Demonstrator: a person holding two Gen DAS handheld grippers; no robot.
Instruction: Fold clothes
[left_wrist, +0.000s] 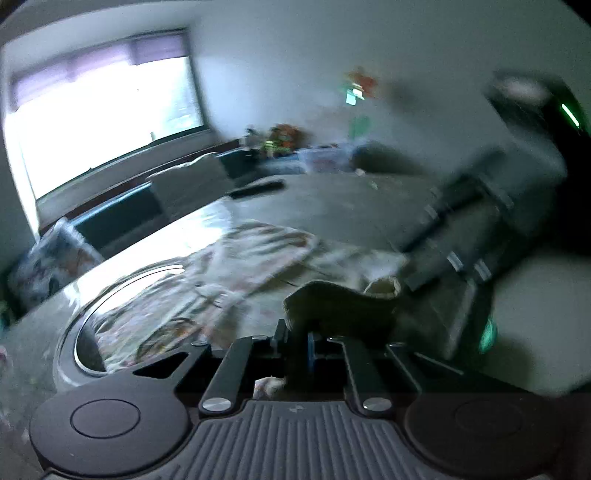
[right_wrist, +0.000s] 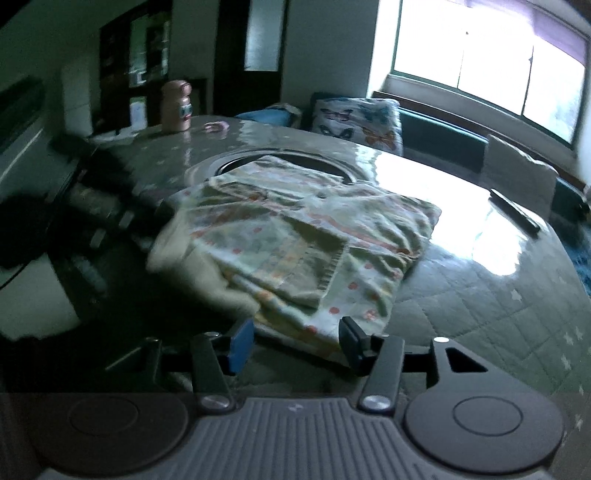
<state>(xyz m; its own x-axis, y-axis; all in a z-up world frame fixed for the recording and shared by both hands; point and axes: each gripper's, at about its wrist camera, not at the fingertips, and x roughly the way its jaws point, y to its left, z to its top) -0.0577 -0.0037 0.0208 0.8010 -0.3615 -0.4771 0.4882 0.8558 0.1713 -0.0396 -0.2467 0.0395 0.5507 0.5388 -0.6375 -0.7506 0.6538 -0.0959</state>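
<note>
Your left gripper (left_wrist: 301, 338) has its 2 fingers pressed together on a fold of the garment (right_wrist: 295, 236); the cloth stands up from between the pads and hides the tips. In the left wrist view the rest of the garment (left_wrist: 251, 258) lies ahead on the table (left_wrist: 332, 199), and that picture is blurred, so finer detail I cannot tell.

In the right wrist view the garment, pale with small orange dots, lies partly folded in the middle of the table (right_wrist: 480, 295). Its far part covers a round recess (right_wrist: 236, 164) in the table top. Your left gripper (right_wrist: 110, 206) shows as a dark blur at the garment's left edge.

Your right gripper (right_wrist: 295, 332) is wide open and holds nothing. Its blue pad and black pad stand on either side of the garment's near corner, just beside it.

Far left on the table stands a pink bottle (right_wrist: 177, 107). At the right edge lies a dark remote (right_wrist: 513, 210).
</note>
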